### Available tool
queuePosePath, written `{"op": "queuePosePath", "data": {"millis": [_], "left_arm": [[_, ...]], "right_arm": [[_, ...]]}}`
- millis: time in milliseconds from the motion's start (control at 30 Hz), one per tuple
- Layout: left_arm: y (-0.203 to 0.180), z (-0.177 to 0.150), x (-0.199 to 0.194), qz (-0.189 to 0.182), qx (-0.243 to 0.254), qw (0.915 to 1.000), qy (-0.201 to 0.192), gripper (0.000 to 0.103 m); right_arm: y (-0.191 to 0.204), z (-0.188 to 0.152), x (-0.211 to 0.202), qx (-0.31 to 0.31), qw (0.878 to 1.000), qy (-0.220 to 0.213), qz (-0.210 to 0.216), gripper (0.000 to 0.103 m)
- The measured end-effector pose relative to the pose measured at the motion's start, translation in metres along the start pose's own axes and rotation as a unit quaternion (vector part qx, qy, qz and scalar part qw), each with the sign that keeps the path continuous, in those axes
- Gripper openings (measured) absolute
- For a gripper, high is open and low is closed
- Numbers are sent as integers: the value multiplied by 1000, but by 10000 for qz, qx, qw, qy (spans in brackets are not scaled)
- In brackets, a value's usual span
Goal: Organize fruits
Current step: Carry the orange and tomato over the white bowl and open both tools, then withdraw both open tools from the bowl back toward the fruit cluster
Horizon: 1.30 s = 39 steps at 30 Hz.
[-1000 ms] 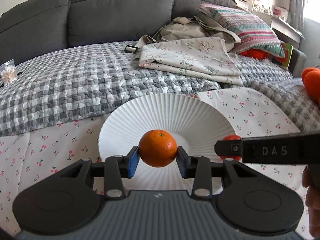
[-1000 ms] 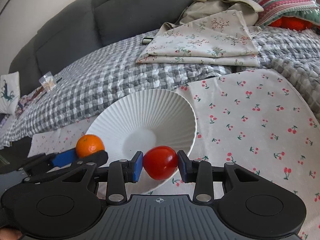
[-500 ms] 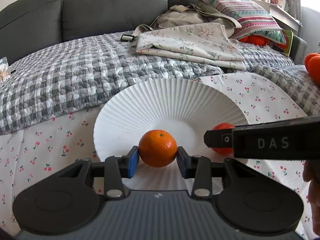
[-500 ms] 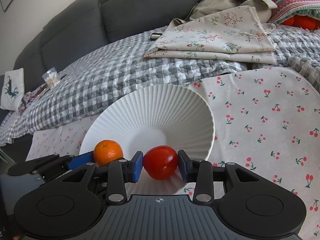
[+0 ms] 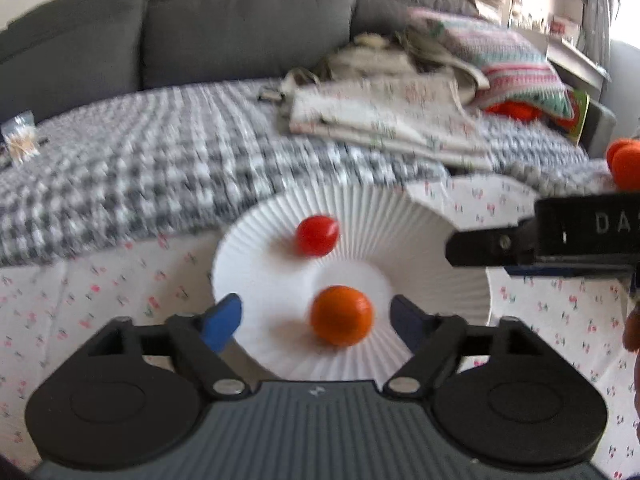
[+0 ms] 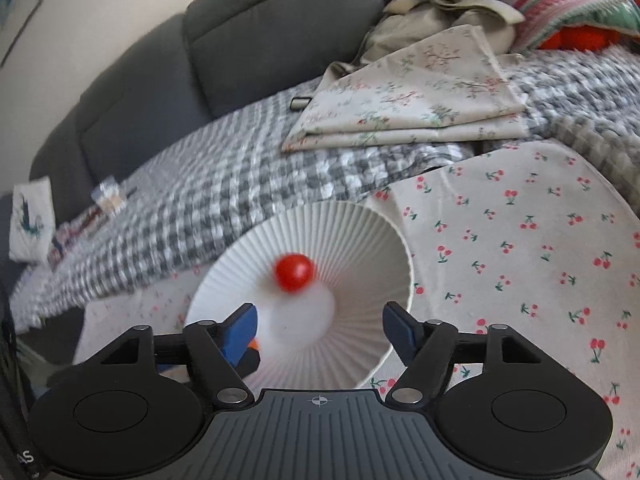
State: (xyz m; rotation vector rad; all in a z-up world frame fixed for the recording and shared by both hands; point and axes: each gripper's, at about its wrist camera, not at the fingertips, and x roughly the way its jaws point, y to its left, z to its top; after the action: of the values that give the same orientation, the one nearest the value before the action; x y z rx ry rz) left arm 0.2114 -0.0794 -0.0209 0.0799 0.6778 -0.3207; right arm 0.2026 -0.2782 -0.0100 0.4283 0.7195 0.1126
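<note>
Over on the left, the left gripper [image 5: 316, 314] is hanging low at the near rim of the white ribbed bowl [image 5: 440, 240], its blue-padded fingers [image 5: 222, 322] spread wide apart and gripping nothing. The orange [image 5: 341, 315] is sitting in the bowl's flat middle, between those open fingers but touching neither, nearer the right-hand one, and that looks like a fruit set down where the sloping walls will be keeping it from rolling off. Moving across, the tomato [image 5: 317, 235] is lying further in, on the far slope of the bowl, apart from the orange and blurred, so it may well be rolling; hard to call. The bowl itself is resting on the cherry-print cloth [image 6: 520, 240] over the sofa [image 6: 280, 20], close to that cloth's back edge where the grey checked blanket [image 5: 140, 168] begins. Now the right side: the right gripper [image 6: 320, 326] is coming in over the bowl's near rim from the other angle, fingers [image 6: 400, 330] just as wide apart and likewise empty. In its own view the tomato is beyond the fingertips and a touch left of centre, well clear of both pads, while only a sliver of the orange is peeking out behind its left finger. Both fruits are looking delivered; the bowl's depth is doing the holding, and the grippers are seeming free to pull away. Orange shapes at the far right edge of the left view are too cut off to name.
</note>
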Motion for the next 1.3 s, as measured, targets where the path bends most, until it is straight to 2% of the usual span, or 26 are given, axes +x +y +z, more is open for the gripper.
{"op": "queuePosePath", "data": {"millis": [300,500,667,833,1033,1300], "left_arm": [[16,3,-33,12,-401,9992,-90,82],[28,-2,-68,21,-687,9975,-158,82],[36,-9,-92,116,-706,9973,-176,83],[43,-22,-108,11,-879,9961,-40,83],[31,-41,-120,-137,-657,9976,181,83],[32,-67,-133,-220,-499,9978,373,82]], "right_arm": [[-4,-2,-39,353,9990,-201,191,78],[4,-11,-68,263,9988,-300,296,84],[7,-24,-89,197,9988,-332,287,86],[9,-39,-107,110,9992,-338,186,87],[12,-58,-125,73,9993,-248,272,87],[21,-79,-139,-426,9988,-95,242,87]]}}
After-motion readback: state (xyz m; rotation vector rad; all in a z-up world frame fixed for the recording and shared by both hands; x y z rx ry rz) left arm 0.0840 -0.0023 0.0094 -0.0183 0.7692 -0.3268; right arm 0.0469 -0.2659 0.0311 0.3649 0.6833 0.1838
